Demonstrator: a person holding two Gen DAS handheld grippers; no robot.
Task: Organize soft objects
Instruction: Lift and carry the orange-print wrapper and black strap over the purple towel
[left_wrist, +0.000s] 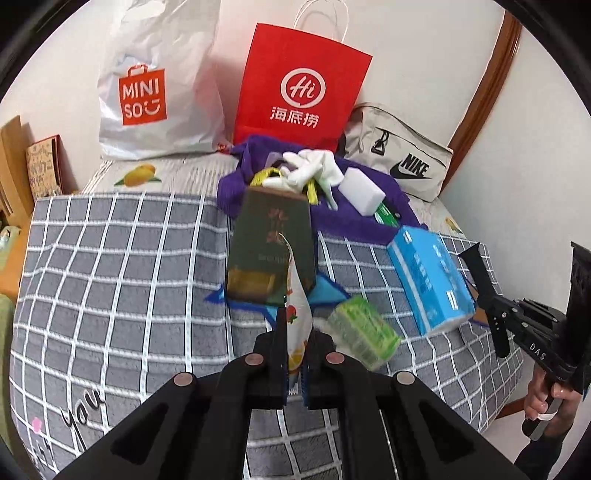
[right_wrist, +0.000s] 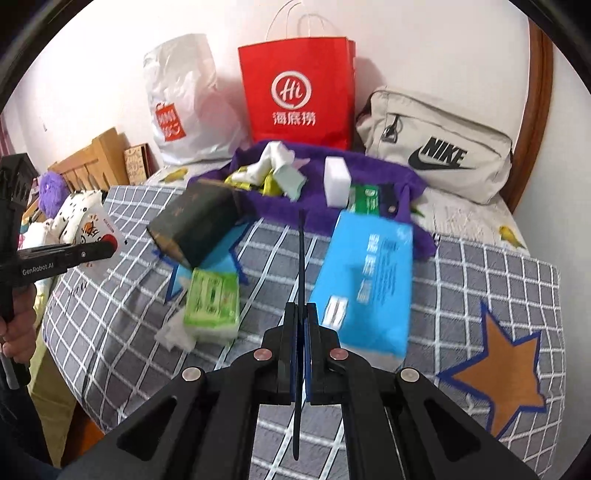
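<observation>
Left gripper (left_wrist: 296, 345) jaws pinch a white snack packet (left_wrist: 297, 314) above the bed (left_wrist: 110, 266). Right gripper (right_wrist: 303, 345) jaws clamp a thin dark strip (right_wrist: 301, 254).

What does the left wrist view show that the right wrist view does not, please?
Only the left wrist view shows the left tool shut on a white snack pouch with fruit print, seen edge-on, and the orange Miniso logo facing the camera.

Only the right wrist view shows the right tool shut on a thin dark strip, an orange star patch on the blanket, and a purple fuzzy toy.

Both show the red paper bag, blue tissue pack and grey checked blanket.
</observation>
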